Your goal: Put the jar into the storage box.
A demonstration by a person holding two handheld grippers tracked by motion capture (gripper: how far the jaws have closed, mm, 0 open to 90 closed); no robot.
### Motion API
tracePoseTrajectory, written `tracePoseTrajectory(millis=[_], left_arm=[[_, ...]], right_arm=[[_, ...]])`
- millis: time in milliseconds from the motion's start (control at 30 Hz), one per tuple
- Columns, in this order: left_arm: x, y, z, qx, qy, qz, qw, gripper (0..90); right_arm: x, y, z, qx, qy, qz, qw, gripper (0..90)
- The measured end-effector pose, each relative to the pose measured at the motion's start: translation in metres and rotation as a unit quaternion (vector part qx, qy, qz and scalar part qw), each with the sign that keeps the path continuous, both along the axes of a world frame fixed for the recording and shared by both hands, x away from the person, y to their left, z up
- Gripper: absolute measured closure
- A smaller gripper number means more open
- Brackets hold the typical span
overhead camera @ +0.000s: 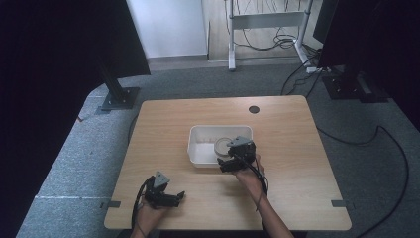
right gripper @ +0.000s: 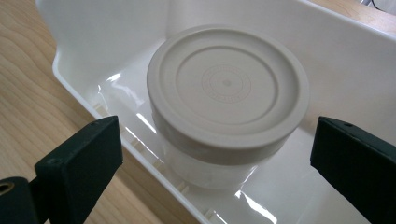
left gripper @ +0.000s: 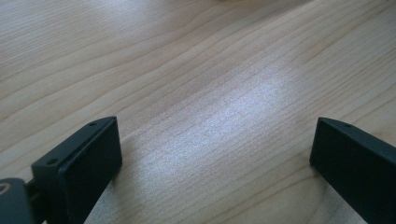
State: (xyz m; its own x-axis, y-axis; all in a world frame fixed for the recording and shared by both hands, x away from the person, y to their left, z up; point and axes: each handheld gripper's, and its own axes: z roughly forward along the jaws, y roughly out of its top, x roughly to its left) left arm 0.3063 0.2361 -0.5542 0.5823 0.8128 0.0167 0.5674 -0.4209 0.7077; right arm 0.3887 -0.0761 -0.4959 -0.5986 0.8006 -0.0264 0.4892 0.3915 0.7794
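A white plastic tub [overhead camera: 199,134] stands in the middle of the wooden table [overhead camera: 163,119]. Inside it, at its near right part, a clear jar with a round beige lid [overhead camera: 221,146] stands upright. In the right gripper view the jar's lid [right gripper: 227,88] sits just beyond the jaws, with the tub's wall [right gripper: 102,32] behind it. My right gripper [overhead camera: 229,163] hovers at the tub's near right rim, open, nothing between its jaws. My left gripper [overhead camera: 177,196] rests low over bare wood near the table's front left edge, open and holding nothing. In its own view the left gripper [left gripper: 215,154] has wood grain between its jaws.
A round cable hole [overhead camera: 254,109] lies at the table's far side. Grey carpet surrounds the table, with dark stand bases [overhead camera: 119,97] at the far left and far right, a white frame [overhead camera: 265,20] behind, and black cables [overhead camera: 346,139] on the floor at the right.
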Motion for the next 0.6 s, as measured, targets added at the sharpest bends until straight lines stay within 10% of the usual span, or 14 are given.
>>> tracePoseTrajectory(millis=[600], left_arm=[[0.0,0.0,0.0,0.0,0.0,0.0,1.0,1.8]], right_arm=[[-0.02,-0.013,0.0,-0.002,-0.007,0.015,0.9999,2.7]])
